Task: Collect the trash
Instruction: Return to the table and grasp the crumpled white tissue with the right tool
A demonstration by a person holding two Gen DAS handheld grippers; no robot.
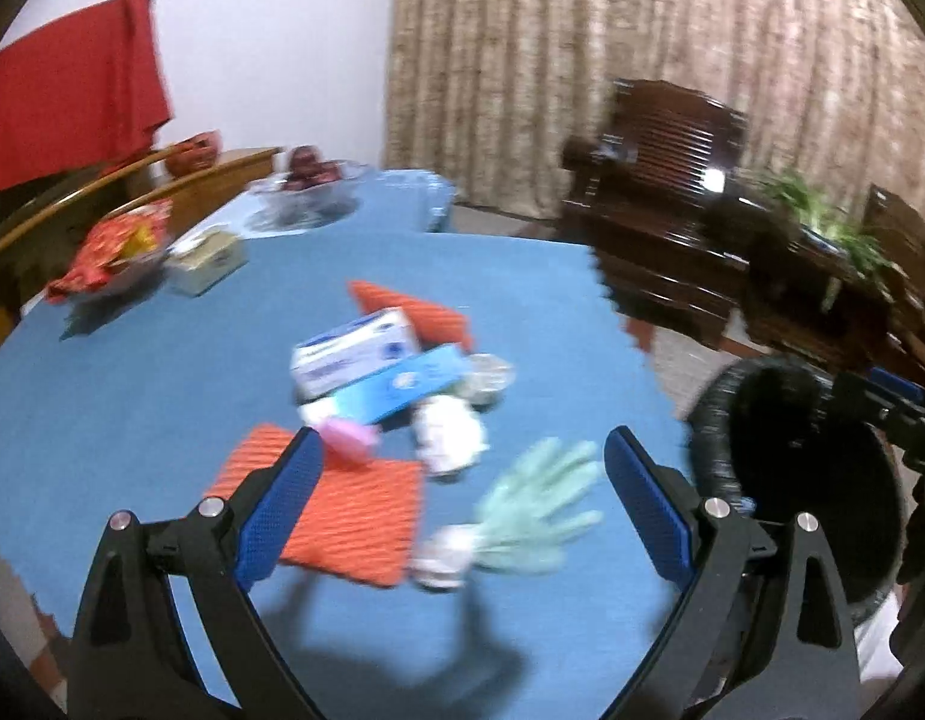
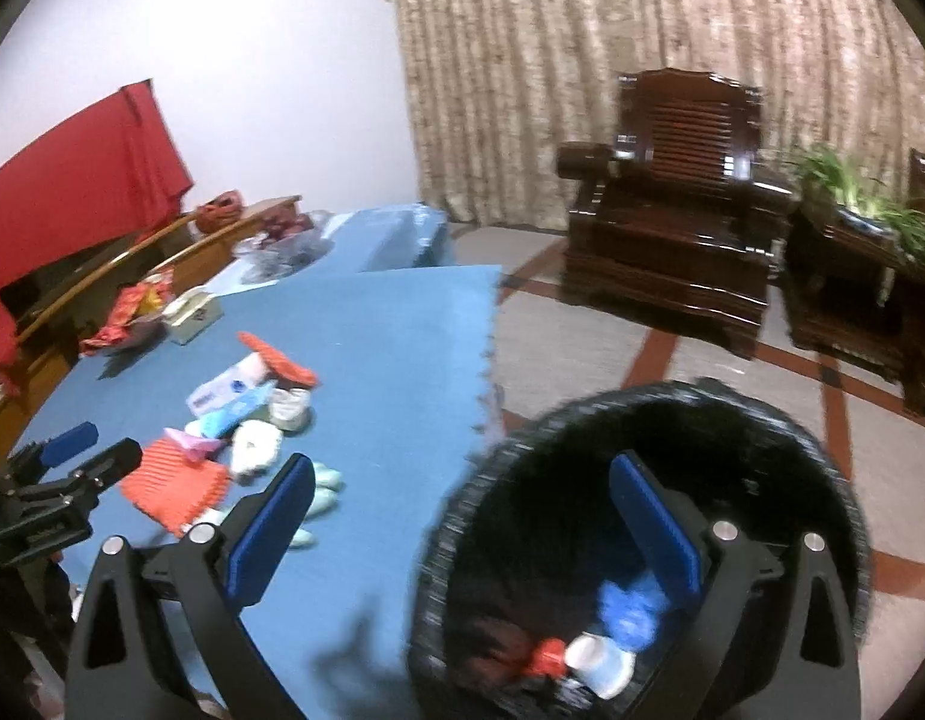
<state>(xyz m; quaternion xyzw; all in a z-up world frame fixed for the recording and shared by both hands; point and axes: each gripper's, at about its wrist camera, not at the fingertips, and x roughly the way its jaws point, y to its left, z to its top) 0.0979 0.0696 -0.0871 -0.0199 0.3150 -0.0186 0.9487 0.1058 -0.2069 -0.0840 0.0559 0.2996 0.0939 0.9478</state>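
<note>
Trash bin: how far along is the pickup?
Done: the trash bin already holds a few scraps. In hand: nothing, left claw and right claw both open and empty. Left: on the blue table, the green glove, boxes, crumpled tissue and orange mats.

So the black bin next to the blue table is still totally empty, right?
Not empty. The black bin does stand beside the blue table, but the right wrist view shows trash at its bottom: something blue, something white and a red bit.
</note>
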